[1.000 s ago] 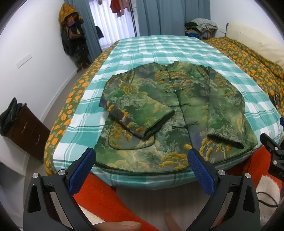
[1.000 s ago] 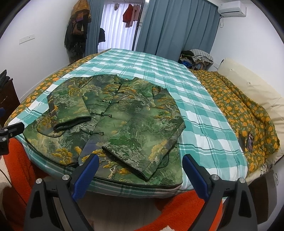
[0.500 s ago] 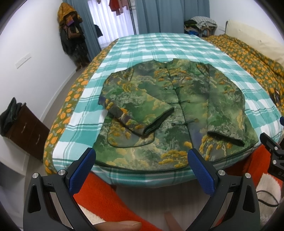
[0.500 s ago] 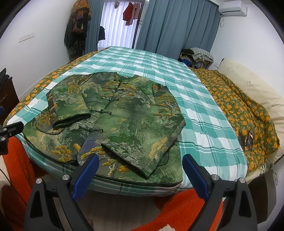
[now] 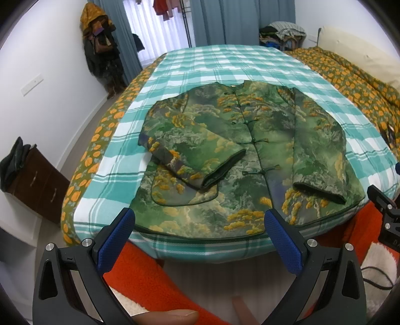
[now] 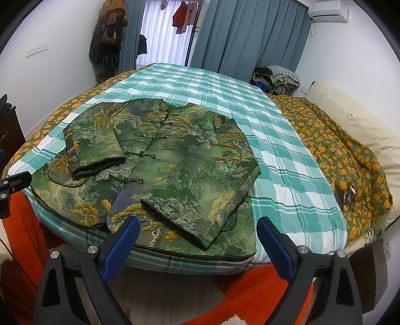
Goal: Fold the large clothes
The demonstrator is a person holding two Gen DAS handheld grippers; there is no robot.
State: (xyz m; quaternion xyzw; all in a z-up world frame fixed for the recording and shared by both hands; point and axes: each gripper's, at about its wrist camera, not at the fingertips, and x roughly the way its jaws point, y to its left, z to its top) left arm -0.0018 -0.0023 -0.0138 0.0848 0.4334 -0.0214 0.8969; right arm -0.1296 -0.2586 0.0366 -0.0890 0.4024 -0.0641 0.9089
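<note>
A green and yellow landscape-print jacket [image 5: 250, 150] lies flat, front up, on the teal checked bed cover [image 5: 225, 65], its hem at the near edge. Both sleeves are folded in over the front. In the right wrist view the same jacket [image 6: 175, 160] fills the left half of the bed. My left gripper [image 5: 198, 225] hovers open in front of the hem, holding nothing. My right gripper [image 6: 197, 232] is open too, just short of the right sleeve cuff [image 6: 190, 225]. The tip of the other gripper shows at the frame edges [image 5: 382, 207].
An orange flowered quilt [image 6: 337, 140] and a cream pillow [image 6: 350, 120] lie on the bed's right side. A dark wooden cabinet [image 5: 32, 180] stands on the floor at left. Orange fabric [image 5: 150, 280] hangs below the bed edge. Curtains and hung clothes [image 6: 182, 17] are behind.
Both grippers have edged slightly toward the bed, so the jacket sits a little lower and closer in view. The jacket itself has not moved.
</note>
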